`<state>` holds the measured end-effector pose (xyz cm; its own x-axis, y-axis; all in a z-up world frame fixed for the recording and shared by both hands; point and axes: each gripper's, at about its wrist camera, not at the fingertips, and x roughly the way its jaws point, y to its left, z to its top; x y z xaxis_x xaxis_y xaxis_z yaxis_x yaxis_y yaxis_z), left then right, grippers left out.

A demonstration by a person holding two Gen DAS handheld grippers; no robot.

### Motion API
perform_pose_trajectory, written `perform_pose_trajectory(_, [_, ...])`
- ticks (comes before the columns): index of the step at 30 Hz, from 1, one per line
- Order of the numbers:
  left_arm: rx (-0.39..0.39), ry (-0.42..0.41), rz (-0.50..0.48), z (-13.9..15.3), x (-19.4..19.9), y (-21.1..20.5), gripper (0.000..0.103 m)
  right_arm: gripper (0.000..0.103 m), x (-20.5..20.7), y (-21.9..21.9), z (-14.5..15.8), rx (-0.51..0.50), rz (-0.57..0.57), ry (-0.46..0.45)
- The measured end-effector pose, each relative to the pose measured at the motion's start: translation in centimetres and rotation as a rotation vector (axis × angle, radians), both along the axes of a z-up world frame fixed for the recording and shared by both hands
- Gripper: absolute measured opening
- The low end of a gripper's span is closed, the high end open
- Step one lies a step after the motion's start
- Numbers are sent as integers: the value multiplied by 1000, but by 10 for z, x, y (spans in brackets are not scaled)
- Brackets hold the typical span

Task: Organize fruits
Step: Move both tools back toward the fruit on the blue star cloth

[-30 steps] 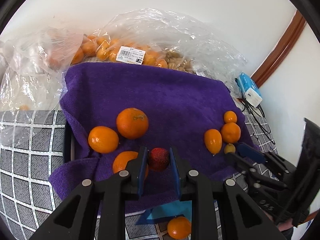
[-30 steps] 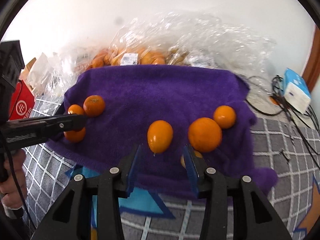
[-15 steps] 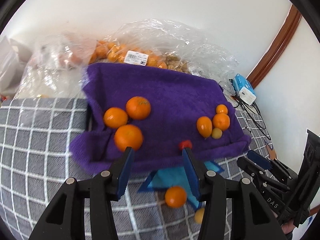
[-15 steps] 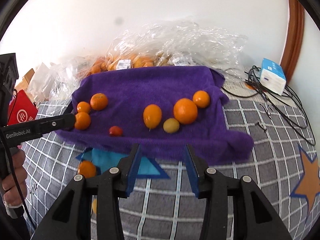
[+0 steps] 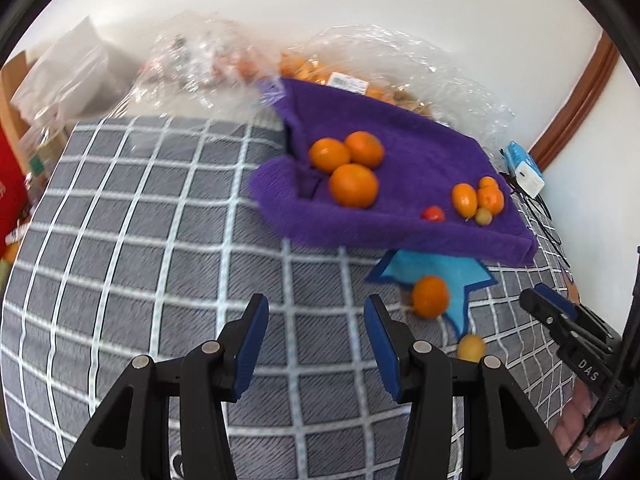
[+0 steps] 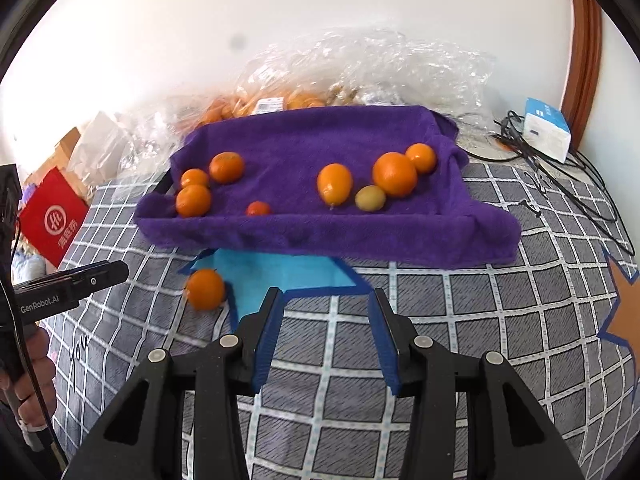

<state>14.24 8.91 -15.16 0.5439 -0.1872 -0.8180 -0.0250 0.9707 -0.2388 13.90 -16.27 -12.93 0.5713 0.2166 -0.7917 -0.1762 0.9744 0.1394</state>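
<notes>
Fruit is spread over a purple towel [image 6: 328,232] whose raised edges form a shallow tray on a grey checked cover [image 6: 460,320]. At the towel's left end three round oranges [image 5: 354,185] are clustered, touching; toward the right lie an oval orange fruit [image 6: 334,183], a large orange [image 6: 394,174], a smaller one [image 6: 421,157] and a dull yellow-green fruit [image 6: 370,198]. A small red fruit [image 6: 258,208] rests near the front edge. Off the towel, one orange [image 6: 205,289] sits beside a blue star patch [image 6: 280,276], and a small yellow fruit [image 5: 471,347] lies nearby. Crinkled clear plastic bags [image 6: 360,76] are heaped behind. The left gripper [image 5: 316,316] is held partly spread over bare cover, nothing between its blue pads. The right gripper [image 6: 325,320] is likewise parted and empty.
</notes>
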Motion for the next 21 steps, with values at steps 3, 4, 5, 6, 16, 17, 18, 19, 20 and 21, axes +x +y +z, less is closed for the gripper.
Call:
perform_pose_trajectory(3, [15,2,22,-7,-8,6,48,44,-2,2,0,1,-4,-12])
perform_pose_trajectory(4, [22,0,31,-9,-11,8,48,44,-3,2,-1,5,-7,-9])
perform_pose_trajectory(5, [29,-2,42,-11,-13,9,48,44,-2,3,-3,14,-8,1])
perform_pose_trajectory(6, [32,-3,55,-13,-15,12,48,44,-2,3,-5,18,-8,6])
perform_pose_trajectory(16, [13,-11,89,-22,-19,21,48,41,-15,30,-16,110,98,45])
perform_pose_trajectory(17, [12,-11,85,-22,-20,20,47,41,-17,35,-17,107,115,45])
perform_pose_trajectory(18, [12,-14,81,-22,-21,20,47,40,-20,41,-18,99,131,46])
perform_pose_trajectory(19, [10,-15,80,-21,-21,21,47,39,-22,47,-20,85,143,46])
perform_pose_trajectory(20, [5,-17,82,-21,-22,21,47,38,-24,52,-23,64,148,39])
perform_pose_trajectory(21, [-7,-18,89,-21,-23,23,47,38,-25,55,-24,49,147,36])
